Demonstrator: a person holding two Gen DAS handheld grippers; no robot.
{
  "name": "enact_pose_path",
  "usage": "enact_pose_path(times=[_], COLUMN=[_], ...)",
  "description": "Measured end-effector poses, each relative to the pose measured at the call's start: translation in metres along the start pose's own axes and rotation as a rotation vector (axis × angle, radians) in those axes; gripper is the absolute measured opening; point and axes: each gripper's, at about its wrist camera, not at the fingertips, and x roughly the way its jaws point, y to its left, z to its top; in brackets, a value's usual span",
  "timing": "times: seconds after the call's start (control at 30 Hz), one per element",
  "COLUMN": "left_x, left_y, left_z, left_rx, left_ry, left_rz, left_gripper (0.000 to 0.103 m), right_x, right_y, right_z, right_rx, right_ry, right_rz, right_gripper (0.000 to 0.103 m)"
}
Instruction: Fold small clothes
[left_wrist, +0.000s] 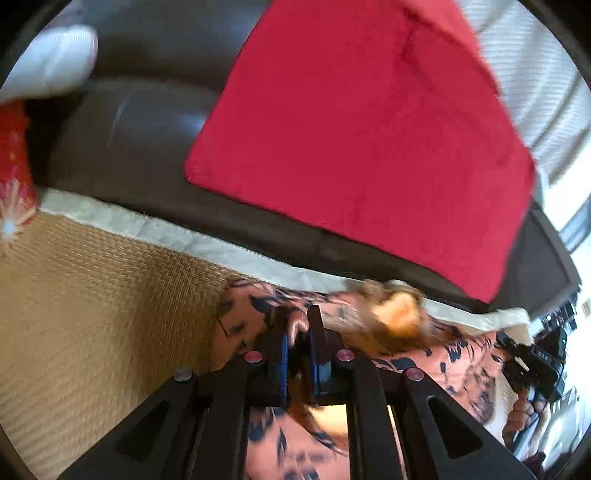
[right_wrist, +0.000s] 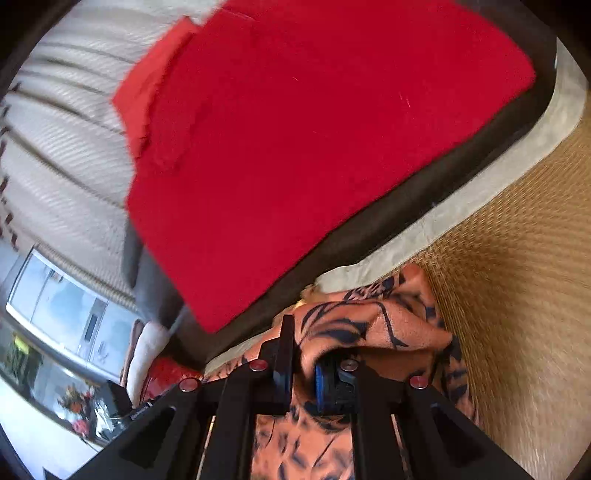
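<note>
A small orange garment with a dark leaf print (left_wrist: 458, 354) lies stretched over the woven tan mat (left_wrist: 92, 314). My left gripper (left_wrist: 298, 325) is shut on one edge of the garment, with cloth pinched between the blue pads. My right gripper (right_wrist: 303, 345) is shut on the other end of the same garment (right_wrist: 369, 325), with cloth bunched over its right finger. The right gripper (left_wrist: 532, 365) shows at the far right of the left wrist view, blurred. Both views are motion-blurred.
A red cloth (left_wrist: 362, 140) lies over a dark sofa (left_wrist: 147, 147) just beyond the mat; it also shows in the right wrist view (right_wrist: 314, 140). A pale border strip (left_wrist: 147, 225) edges the mat. White blinds (right_wrist: 66, 147) and a window (right_wrist: 66, 310) lie behind.
</note>
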Motion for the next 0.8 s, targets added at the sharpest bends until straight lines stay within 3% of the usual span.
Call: enact_pose_path(times=[0.17,0.3,0.37,0.4,0.43,0.5,0.53,0.57,0.6,0.63,0.73,0.8], left_x=[0.046,0.023,-0.002,-0.013,-0.021,-0.032,-0.032,-0.031,-0.025,-0.016,0.010,0.028], left_y=[0.034,0.047,0.033,0.024,0.014,-0.007,-0.016,-0.023,-0.030,-0.035,-0.038,-0.027], left_z=[0.010,0.015,0.009,0.004,-0.002,-0.018,-0.026,-0.033,-0.039,-0.040,-0.050,-0.053], left_rx=[-0.108,-0.182,-0.134,-0.107,-0.084,-0.044,-0.033,-0.022,-0.003,0.010,0.049,0.009], left_ry=[0.012,-0.094,-0.170,-0.194,-0.209,-0.230,-0.235,-0.237,-0.222,-0.200,-0.154,-0.092], left_rz=[0.035,0.043,0.087,0.122,0.139,0.144,0.152,0.158,0.162,0.174,0.250,0.292], left_gripper=[0.015,0.020,0.034,0.049,0.057,0.058,0.058,0.058,0.059,0.059,0.059,0.058], right_x=[0.045,0.043,0.029,0.024,0.020,0.012,0.010,0.008,0.005,0.001,-0.014,-0.023], right_y=[-0.052,-0.059,-0.042,-0.031,-0.018,-0.001,0.006,0.013,0.016,0.016,0.015,0.011], right_z=[0.008,0.012,0.017,0.018,0.017,0.013,0.009,0.005,0.002,-0.003,-0.011,-0.017], right_rx=[0.163,0.162,0.088,0.044,-0.006,-0.053,-0.070,-0.085,-0.090,-0.089,-0.079,-0.062], right_ry=[0.033,0.036,0.005,-0.002,-0.011,-0.026,-0.033,-0.040,-0.048,-0.072,-0.142,-0.146], right_rz=[0.019,0.046,0.057,0.052,0.044,0.036,0.035,0.038,0.046,0.053,0.041,0.071], right_gripper=[0.016,0.016,0.018,0.019,0.021,0.025,0.038,0.067,0.077,0.082,0.082,0.082])
